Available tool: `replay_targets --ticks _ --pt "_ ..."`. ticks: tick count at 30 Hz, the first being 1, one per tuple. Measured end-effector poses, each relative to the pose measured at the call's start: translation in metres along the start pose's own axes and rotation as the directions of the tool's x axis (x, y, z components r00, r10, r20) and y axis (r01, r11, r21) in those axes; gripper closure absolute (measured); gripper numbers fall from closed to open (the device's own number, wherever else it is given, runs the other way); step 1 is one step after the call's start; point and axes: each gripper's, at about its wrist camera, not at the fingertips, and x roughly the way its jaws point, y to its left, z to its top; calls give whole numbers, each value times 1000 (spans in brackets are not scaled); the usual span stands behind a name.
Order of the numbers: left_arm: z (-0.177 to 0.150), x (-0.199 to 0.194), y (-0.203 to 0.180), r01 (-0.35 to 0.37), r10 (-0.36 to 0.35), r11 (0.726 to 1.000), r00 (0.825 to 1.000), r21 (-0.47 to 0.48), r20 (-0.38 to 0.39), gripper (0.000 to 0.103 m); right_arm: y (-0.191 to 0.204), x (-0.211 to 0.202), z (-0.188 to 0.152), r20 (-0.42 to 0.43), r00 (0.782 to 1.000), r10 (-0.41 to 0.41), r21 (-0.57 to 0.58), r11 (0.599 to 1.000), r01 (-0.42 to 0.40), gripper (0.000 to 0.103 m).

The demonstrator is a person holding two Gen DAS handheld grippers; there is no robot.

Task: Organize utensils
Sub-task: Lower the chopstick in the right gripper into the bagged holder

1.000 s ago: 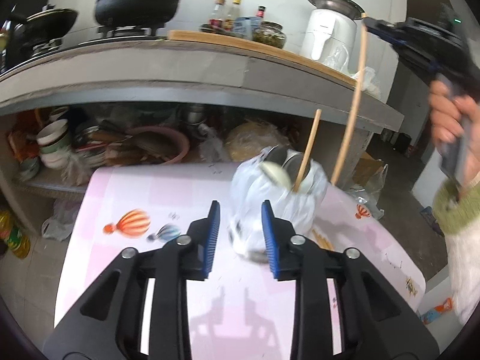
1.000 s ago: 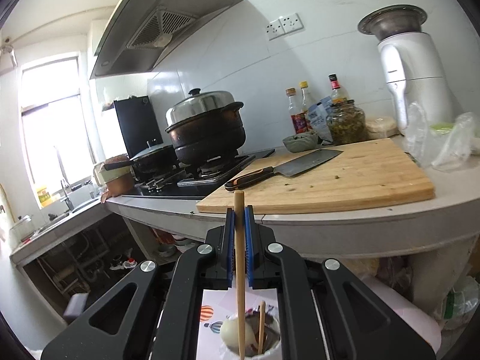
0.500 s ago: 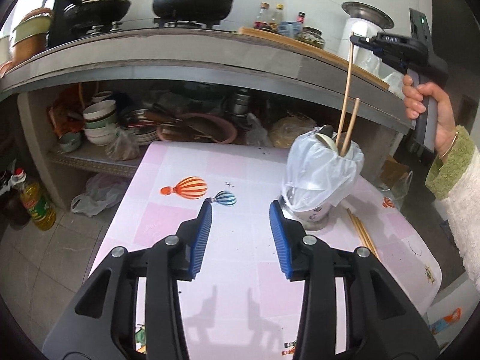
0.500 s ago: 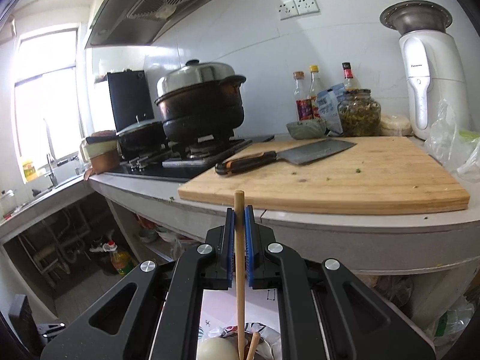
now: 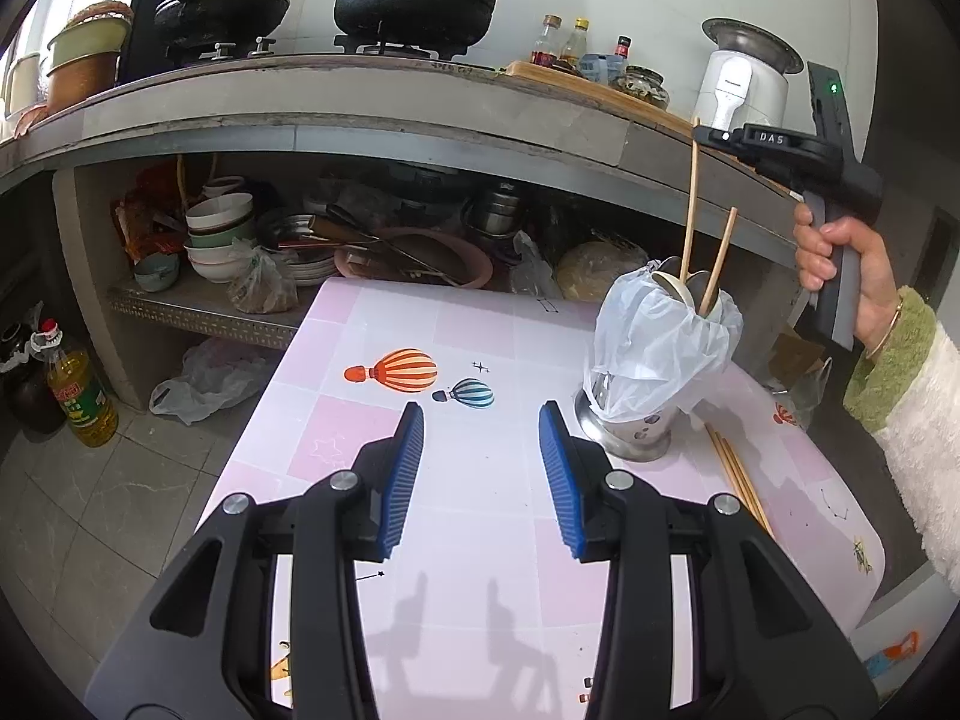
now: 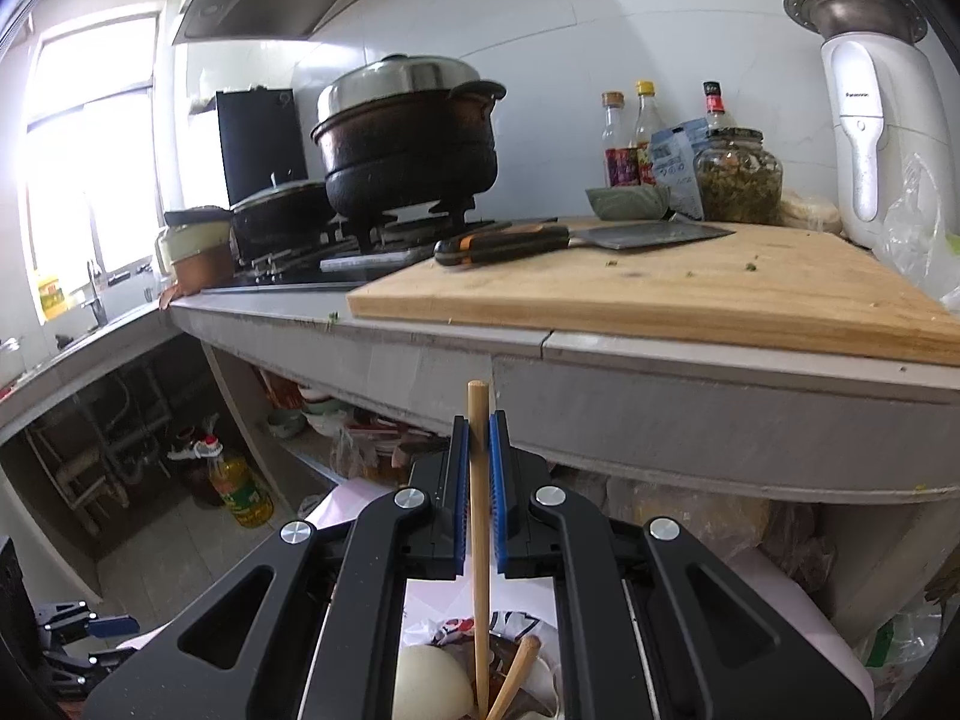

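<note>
A steel utensil holder [image 5: 630, 429] wrapped in a white plastic bag [image 5: 660, 342] stands on the pink table [image 5: 372, 420], right of my left gripper [image 5: 480, 456], which is open and empty. Spoons and one wooden chopstick [image 5: 717, 264] stand in the holder. My right gripper [image 6: 478, 468] is shut on a second chopstick [image 6: 478, 516], held upright with its lower end inside the holder's mouth; in the left wrist view that gripper [image 5: 705, 135] hangs above the holder. More loose chopsticks [image 5: 738, 474] lie on the table right of the holder.
A concrete counter [image 5: 360, 114] runs behind the table, carrying pots, a cutting board [image 6: 690, 294] with a cleaver [image 6: 576, 237], bottles and a white appliance [image 6: 870, 138]. Bowls and pans crowd the shelf below [image 5: 222, 234]. Oil bottles [image 5: 78, 396] stand on the floor at left.
My left gripper pulled back from the holder and its jaws widened. My right gripper sank, lowering the chopstick deeper into the holder.
</note>
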Motion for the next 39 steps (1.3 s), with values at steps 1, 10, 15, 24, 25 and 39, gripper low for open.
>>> replay_targets --ticks 1,10,15,24,25,39 --pt "0 0 0 0 0 1000 1000 0 -1 65 1 2 -3 -10 1000 1 -4 1000 -1 96" --pt "-2 0 -1 7 -7 1000 1000 -3 -3 65 8 19 -22 -105 994 1 -53 999 -7 96" --pt "-2 -1 -3 10 -10 1000 1000 -1 0 65 7 25 -29 -159 987 3 -58 998 -13 96" --pt "-3 -2 -8 22 -22 1000 1000 3 -6 65 10 29 -44 -231 973 -19 -75 997 2 96" --pt "-3 -2 -9 24 -24 1000 1000 4 -6 65 10 29 -44 -235 972 -16 -67 998 0 96" --pt "-4 -3 -15 36 -36 999 999 3 -10 64 -4 8 -38 -241 970 21 23 1000 -15 75"
